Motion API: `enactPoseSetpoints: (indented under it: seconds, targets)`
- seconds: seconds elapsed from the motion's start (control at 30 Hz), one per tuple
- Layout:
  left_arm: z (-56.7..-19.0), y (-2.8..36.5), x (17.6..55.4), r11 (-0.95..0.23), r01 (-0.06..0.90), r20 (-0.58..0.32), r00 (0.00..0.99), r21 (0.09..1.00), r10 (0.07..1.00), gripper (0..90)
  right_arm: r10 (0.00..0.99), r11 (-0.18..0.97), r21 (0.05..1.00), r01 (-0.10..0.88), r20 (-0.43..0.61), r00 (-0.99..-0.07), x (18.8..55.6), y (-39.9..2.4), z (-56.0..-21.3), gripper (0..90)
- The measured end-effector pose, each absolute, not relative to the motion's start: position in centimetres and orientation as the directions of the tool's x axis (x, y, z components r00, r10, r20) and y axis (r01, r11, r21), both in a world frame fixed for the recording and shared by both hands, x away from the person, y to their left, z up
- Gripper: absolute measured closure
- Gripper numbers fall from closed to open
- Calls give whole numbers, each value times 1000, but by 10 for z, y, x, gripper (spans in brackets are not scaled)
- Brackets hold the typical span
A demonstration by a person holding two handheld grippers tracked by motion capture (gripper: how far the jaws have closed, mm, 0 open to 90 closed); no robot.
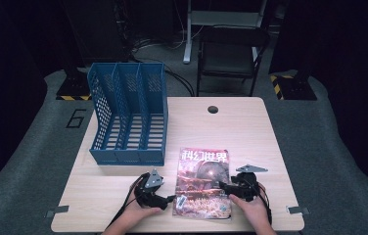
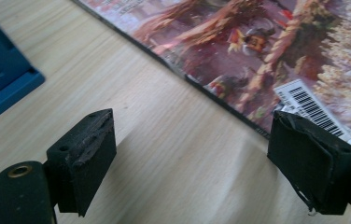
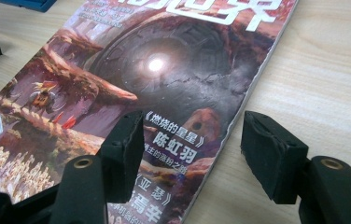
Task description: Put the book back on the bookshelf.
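Note:
A magazine with a reddish cover and white Chinese title lies flat on the wooden table, near its front edge. My left gripper stands at the magazine's lower left edge. In the left gripper view it is open, with one pad over bare wood and the other above the magazine's edge by a barcode label. My right gripper is at the magazine's right side. In the right gripper view it is open and straddles the magazine's right edge, with no pad pressing on it.
A blue three-slot file rack stands at the table's back left, close behind the magazine's top left corner. A round cable hole sits near the table's far edge. A dark chair stands beyond the table.

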State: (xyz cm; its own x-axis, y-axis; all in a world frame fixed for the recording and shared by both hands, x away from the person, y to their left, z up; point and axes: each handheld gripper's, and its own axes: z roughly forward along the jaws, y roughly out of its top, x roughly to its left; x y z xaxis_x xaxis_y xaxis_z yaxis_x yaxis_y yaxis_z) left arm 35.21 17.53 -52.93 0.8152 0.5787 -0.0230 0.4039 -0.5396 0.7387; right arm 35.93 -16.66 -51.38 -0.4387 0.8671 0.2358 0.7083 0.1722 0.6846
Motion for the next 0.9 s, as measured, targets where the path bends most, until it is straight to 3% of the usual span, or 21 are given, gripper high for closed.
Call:
enactPoseSetpoints:
  seconds: [0.47,0.9]
  targets:
    - [-530,171,350,-539,397,-27,822,743,569,155,872,161,676,719,243,-424,358,-161,-516,377]
    - [-530,169,350,-547,391,-20,826,741,564,154,858,43,661,749,360,-367,360,-171,-512,422]
